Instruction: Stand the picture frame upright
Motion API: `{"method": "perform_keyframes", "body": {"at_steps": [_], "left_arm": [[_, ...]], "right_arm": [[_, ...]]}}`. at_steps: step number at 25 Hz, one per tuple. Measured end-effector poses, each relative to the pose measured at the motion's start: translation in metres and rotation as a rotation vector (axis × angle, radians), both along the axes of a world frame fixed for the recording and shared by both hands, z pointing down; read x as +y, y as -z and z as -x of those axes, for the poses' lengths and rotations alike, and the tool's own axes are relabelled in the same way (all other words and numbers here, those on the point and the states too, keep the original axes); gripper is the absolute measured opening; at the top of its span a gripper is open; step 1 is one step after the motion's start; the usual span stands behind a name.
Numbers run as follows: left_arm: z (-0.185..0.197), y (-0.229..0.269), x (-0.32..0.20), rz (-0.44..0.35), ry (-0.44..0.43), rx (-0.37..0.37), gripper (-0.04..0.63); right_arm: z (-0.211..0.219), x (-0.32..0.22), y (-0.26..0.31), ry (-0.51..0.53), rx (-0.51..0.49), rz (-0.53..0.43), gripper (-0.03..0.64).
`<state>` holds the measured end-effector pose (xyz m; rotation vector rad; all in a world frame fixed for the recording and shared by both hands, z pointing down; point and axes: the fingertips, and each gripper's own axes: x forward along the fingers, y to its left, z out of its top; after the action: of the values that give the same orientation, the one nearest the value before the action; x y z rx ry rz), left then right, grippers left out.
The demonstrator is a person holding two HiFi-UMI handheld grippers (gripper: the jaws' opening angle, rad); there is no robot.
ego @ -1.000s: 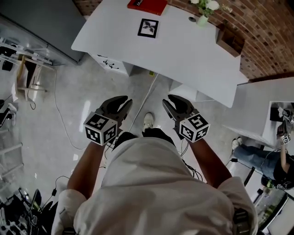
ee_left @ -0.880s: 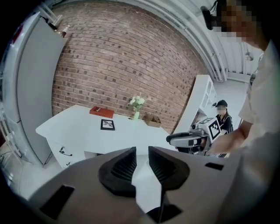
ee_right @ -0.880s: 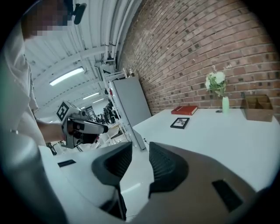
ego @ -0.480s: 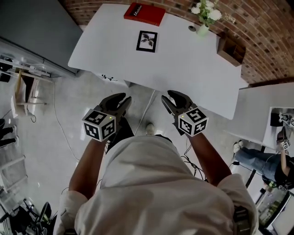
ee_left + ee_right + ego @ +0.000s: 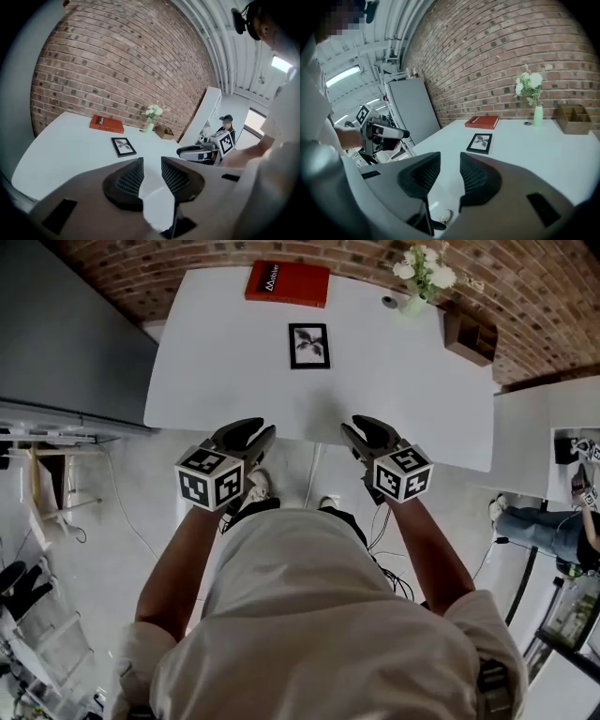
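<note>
The picture frame (image 5: 309,345), black with a leaf print, lies flat on the white table (image 5: 225,381), past its middle. It also shows in the left gripper view (image 5: 123,146) and the right gripper view (image 5: 479,143). My left gripper (image 5: 255,434) hangs at the table's near edge, its jaws opening with nothing between them (image 5: 152,168). My right gripper (image 5: 359,427) hovers beside it, open and empty (image 5: 450,164). Both are well short of the frame.
A red book (image 5: 287,283) lies at the table's far edge. A vase of white flowers (image 5: 417,273) and a wooden box (image 5: 469,334) stand at the far right. A grey cabinet (image 5: 66,343) is to the left, another table (image 5: 553,418) and a seated person (image 5: 548,531) to the right.
I have stepped toward the table, so both grippers now reach its near edge. Both pairs of jaws have spread a little wider.
</note>
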<state>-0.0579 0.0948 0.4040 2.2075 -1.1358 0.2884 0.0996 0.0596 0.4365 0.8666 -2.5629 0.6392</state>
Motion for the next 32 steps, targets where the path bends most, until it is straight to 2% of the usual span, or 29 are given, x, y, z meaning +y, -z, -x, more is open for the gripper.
{"method": "perform_keyframes", "body": {"at_steps": [6, 10, 16, 32], "left_arm": [[0.033, -0.012, -0.027, 0.023, -0.128, 0.016, 0.114], [0.041, -0.021, -0.041, 0.043, -0.169, 0.045, 0.114], [0.038, -0.036, -0.069, 0.083, -0.172, 0.075, 0.114], [0.005, -0.096, -0.182, 0.22, -0.14, 0.058, 0.114]], "right_arm": [[0.025, -0.021, -0.008, -0.155, 0.009, 0.018, 0.117], [0.033, -0.029, -0.012, -0.2, 0.001, 0.045, 0.117], [0.031, -0.051, -0.027, -0.187, 0.029, 0.081, 0.117], [0.023, -0.172, -0.089, -0.087, 0.039, 0.213, 0.115]]}}
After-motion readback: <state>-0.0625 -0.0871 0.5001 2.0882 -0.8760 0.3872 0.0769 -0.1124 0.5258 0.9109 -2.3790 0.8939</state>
